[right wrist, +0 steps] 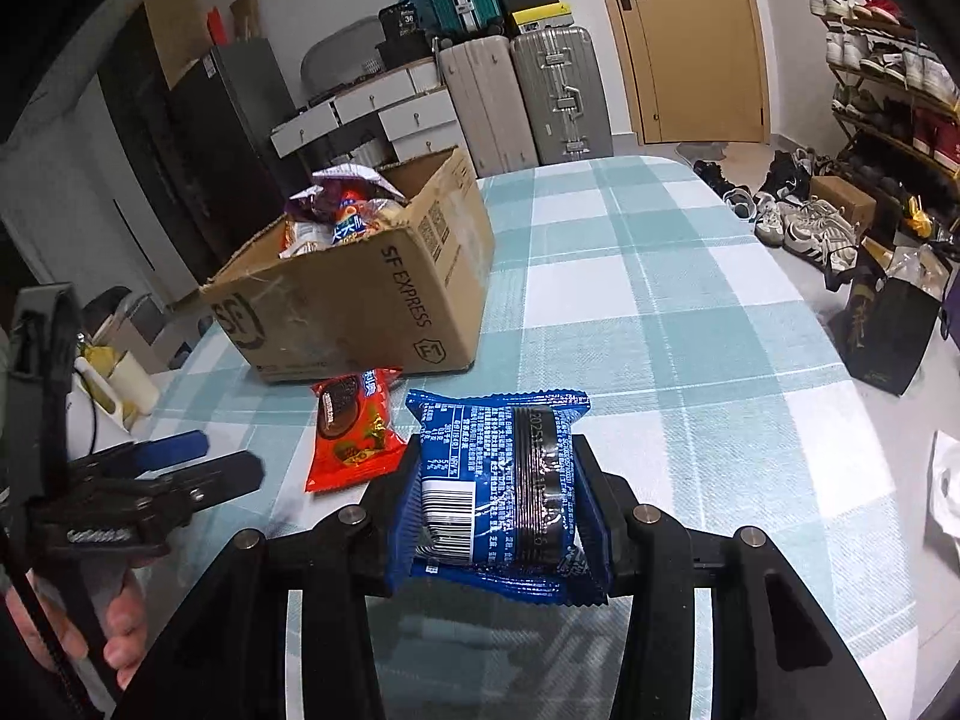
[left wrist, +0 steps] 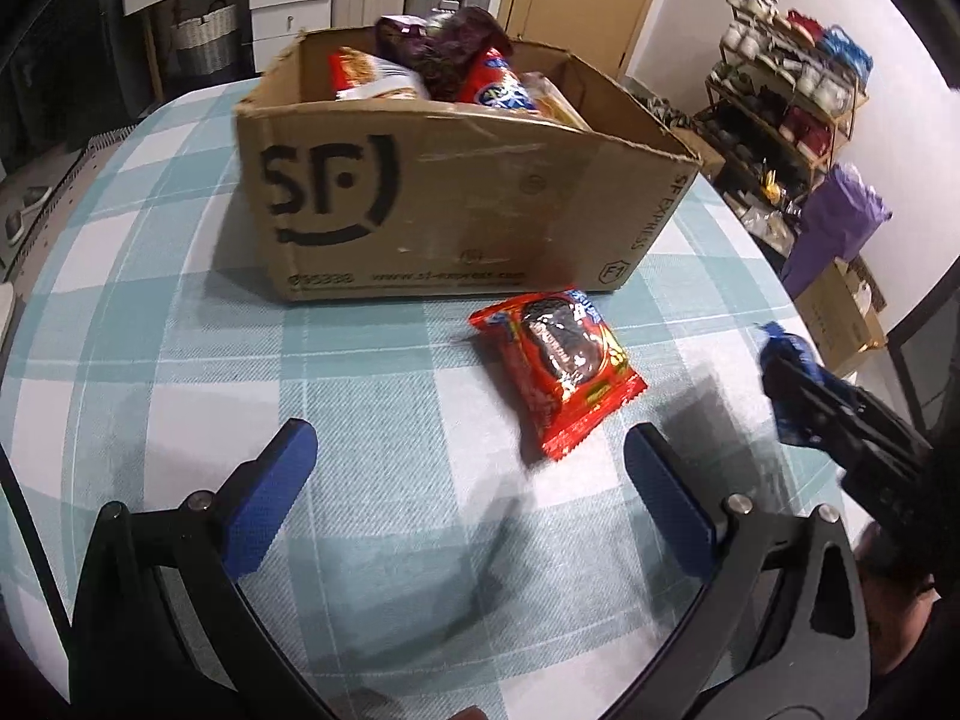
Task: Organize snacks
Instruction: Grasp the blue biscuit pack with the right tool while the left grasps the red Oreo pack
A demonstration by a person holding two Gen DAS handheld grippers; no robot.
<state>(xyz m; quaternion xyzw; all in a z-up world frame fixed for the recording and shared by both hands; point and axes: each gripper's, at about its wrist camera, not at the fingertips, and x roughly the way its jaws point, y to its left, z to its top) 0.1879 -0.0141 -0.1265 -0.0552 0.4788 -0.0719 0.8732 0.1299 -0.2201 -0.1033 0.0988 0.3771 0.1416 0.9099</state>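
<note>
Left wrist: left gripper (left wrist: 468,480) jaws spread wide, empty, above the checked tablecloth (left wrist: 180,360). Red snack packet (left wrist: 558,372) lies flat just ahead, near the cardboard box (left wrist: 450,204) filled with snacks.

Right wrist: right gripper (right wrist: 501,501) clamps a blue snack packet (right wrist: 498,492), raised off the cloth.

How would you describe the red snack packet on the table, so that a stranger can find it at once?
Find the big cardboard box marked SF on the checked tablecloth. On the cloth just before its front corner lies the red snack packet, flat and alone. It shows a dark round biscuit, unlike the blue packet held off the table in the right gripper.
</note>
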